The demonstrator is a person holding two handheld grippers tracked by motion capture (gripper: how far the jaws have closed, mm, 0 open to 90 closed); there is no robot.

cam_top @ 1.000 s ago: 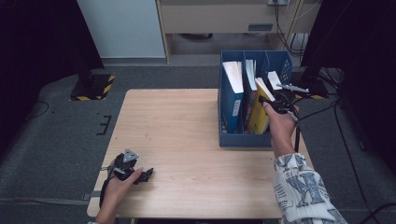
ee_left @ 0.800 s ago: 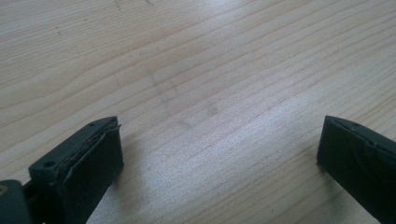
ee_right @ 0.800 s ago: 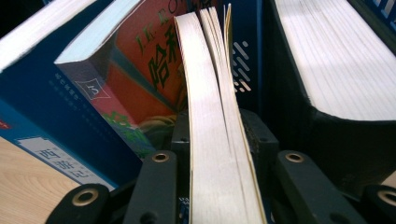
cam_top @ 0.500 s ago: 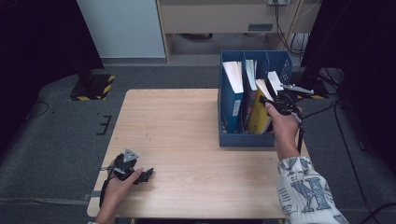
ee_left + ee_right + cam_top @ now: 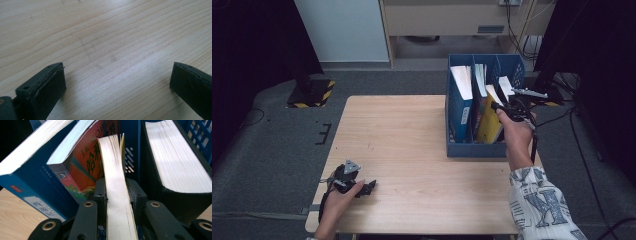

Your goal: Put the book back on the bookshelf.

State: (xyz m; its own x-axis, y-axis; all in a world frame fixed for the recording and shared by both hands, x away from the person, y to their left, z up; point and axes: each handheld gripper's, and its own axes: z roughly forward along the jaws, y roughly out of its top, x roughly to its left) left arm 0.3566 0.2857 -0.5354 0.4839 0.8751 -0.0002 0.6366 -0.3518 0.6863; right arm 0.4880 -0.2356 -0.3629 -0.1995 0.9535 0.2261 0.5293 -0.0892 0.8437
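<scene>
Right gripper view shows your right tool [image 5: 117, 195] clamped on the yellow book's [image 5: 117, 182] page edge, in the blue file box [image 5: 472, 149] at two o'clock on the worktop [image 5: 412, 145]. Light, floppy, slippery; grip nearer the spine. Left tool [image 5: 117, 82] rests open.

Probably a lab: cables [image 5: 517, 20], hazard-striped stand base [image 5: 312, 93].

Blue book [image 5: 37, 187] — white spine label with Chinese characters "西游记", small red mark higher on the spine. Red-orange book [image 5: 82, 167] next to it — boxed "3" on the spine corner, large yellow Chinese characters on the cover, partly hidden, plus Latin letters too cut off to read. High view: lettering too small.
</scene>
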